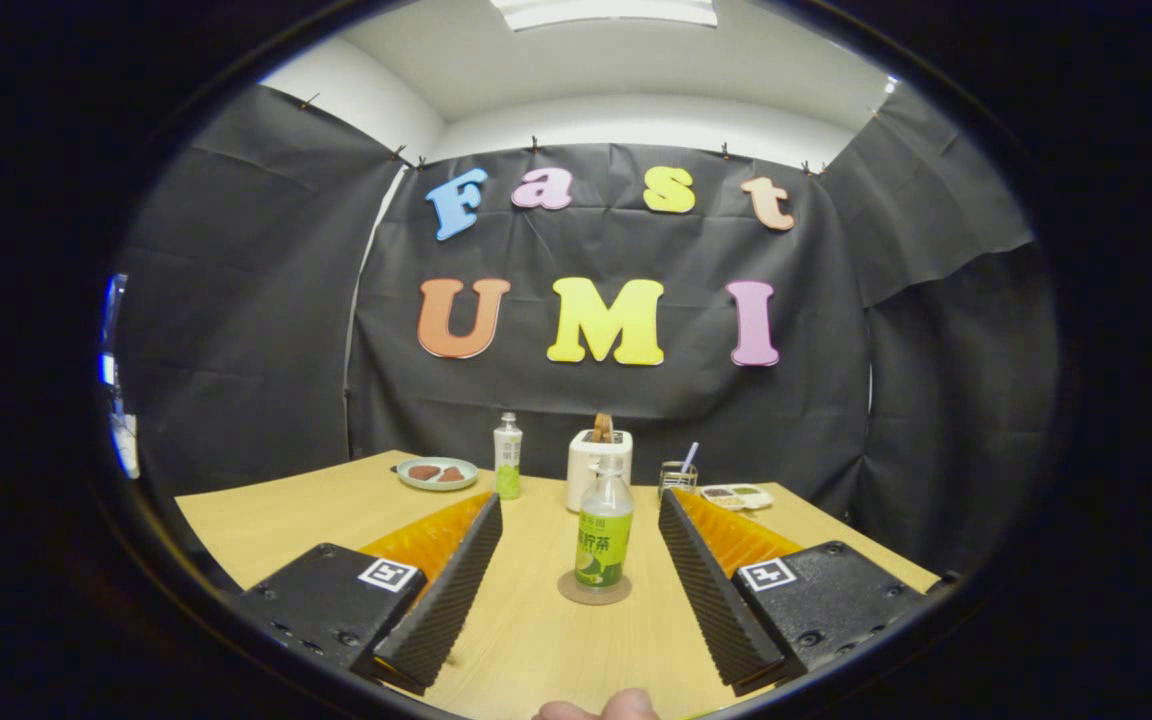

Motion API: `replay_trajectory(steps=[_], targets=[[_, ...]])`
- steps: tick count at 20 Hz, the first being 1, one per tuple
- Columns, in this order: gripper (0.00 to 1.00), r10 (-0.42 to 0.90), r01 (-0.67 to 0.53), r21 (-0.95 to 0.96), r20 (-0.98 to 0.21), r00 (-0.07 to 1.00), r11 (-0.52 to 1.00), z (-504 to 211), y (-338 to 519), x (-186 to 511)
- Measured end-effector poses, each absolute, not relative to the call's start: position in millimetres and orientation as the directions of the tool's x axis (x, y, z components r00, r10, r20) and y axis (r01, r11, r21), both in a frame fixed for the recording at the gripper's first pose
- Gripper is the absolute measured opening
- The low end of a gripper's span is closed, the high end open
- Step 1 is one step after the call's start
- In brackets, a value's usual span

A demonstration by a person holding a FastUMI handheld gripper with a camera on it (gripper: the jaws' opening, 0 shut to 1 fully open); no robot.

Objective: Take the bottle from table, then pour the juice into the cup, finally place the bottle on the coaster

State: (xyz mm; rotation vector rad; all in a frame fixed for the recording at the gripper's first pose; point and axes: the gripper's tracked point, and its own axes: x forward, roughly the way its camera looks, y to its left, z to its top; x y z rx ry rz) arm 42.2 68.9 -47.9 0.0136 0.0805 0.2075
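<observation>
- The gripper (576,520) stands wide open low in the frame, its two fingers apart on either side of the bottle, touching nothing
- The bottle (603,535) with the green label stands upright on the round coaster (594,590), in the gap between the fingers, at lower centre of the frame
- Farther back on the wooden table (536,640): a second bottle (507,455), a plate (437,473) to its left, a white toaster (598,468) at centre, a glass cup (677,478) to its right, then a small tray (736,495)
- A fingertip (601,708) shows at the very bottom of the frame
</observation>
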Motion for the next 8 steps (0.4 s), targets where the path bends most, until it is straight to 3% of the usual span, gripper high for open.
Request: replay_trajectory(steps=[8], targets=[[1.00, 0.210, -0.208, 0.032, -0.075, 0.975, 0.978, -47.9, 70.7, 38.8]])
